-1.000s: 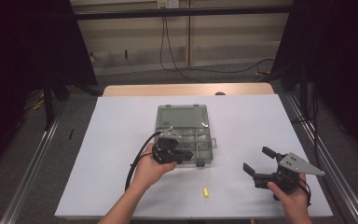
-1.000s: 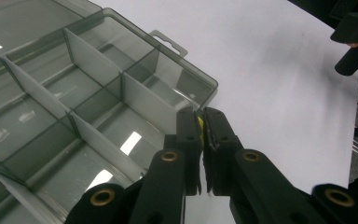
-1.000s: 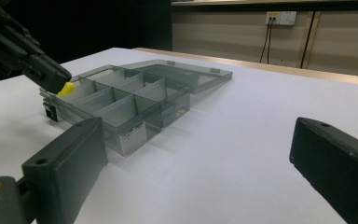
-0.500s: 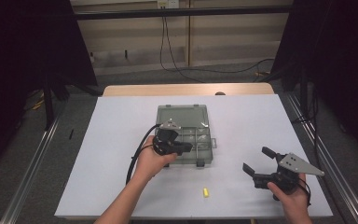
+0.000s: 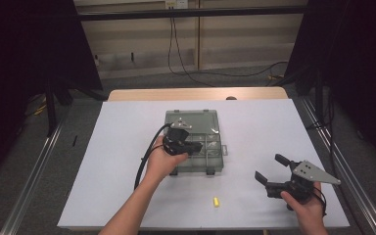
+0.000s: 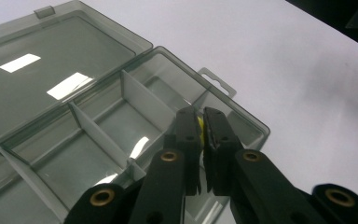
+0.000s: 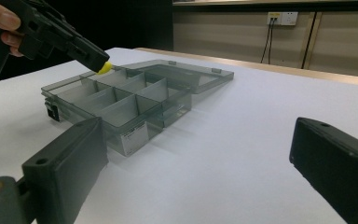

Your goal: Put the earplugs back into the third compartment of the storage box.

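Holding yellow piece (image 6: 200, 125) over open organizer box (image 5: 216, 157) | left gripper (image 6: 201, 122) clamped | right gripper (image 5: 272, 171) agape | compartments seemingly bare

Yellow piece (image 6: 200, 127) mostly hidden (between jaws)

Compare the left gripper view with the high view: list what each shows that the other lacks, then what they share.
Left gripper view alone: a small yellow piece pinched between the left gripper's shut jaws, above a compartment.

High view alone: the right gripper with jaws open, held apart from the box, and a second yellow piece lying on the white table.

Both: the open grey compartment box with its lid laid back.
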The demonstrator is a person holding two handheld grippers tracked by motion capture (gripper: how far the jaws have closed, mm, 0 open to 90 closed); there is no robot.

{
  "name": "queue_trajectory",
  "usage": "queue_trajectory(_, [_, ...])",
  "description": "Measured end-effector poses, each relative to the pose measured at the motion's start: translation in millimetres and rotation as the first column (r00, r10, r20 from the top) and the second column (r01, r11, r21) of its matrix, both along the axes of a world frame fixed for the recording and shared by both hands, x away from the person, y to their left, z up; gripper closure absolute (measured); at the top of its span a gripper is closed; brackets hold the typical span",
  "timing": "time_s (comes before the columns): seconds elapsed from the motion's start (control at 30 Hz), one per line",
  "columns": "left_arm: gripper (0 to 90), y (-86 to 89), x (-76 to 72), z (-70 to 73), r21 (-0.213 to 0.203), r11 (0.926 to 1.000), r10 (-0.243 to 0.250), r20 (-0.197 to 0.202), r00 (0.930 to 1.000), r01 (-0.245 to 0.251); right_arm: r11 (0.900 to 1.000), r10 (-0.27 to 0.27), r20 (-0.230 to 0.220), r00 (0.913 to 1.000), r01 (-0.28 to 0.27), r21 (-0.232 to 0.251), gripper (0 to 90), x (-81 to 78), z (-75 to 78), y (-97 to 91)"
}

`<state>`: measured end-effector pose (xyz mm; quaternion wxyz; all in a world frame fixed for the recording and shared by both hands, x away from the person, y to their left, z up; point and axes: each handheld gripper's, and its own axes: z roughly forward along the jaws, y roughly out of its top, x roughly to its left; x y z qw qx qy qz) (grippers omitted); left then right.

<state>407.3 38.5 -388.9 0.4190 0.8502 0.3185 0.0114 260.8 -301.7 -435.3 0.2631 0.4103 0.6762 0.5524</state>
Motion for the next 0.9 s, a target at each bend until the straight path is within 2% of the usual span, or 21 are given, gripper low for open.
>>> queue_trajectory(0.1, [85.8, -1.7, 2.7, 0.0, 0.012, 0.9998, 0.013, 0.014, 0.9998, -0.013, 1.0, 0.0, 0.001, 1.0, 0.0, 0.004, 3.3, -0.1, 0.3, 0.1])
queue_trajectory(0.47, [85.7, -4.8, 12.9, -1.0, 0.013, 0.9988, 0.047, 0.02, 0.9987, -0.047, 1.0, 0.008, 0.001, 1.0, -0.008, -0.002, 3.3, -0.3, 0.0, 0.6])
queue_trajectory(0.9, [85.4, -7.9, 24.3, -12.5, 0.032, 0.996, 0.083, 0.019, 0.9963, -0.084, 0.9999, 0.011, 0.001, 0.9999, -0.011, -0.001, 3.4, -0.4, 0.1, 0.8])
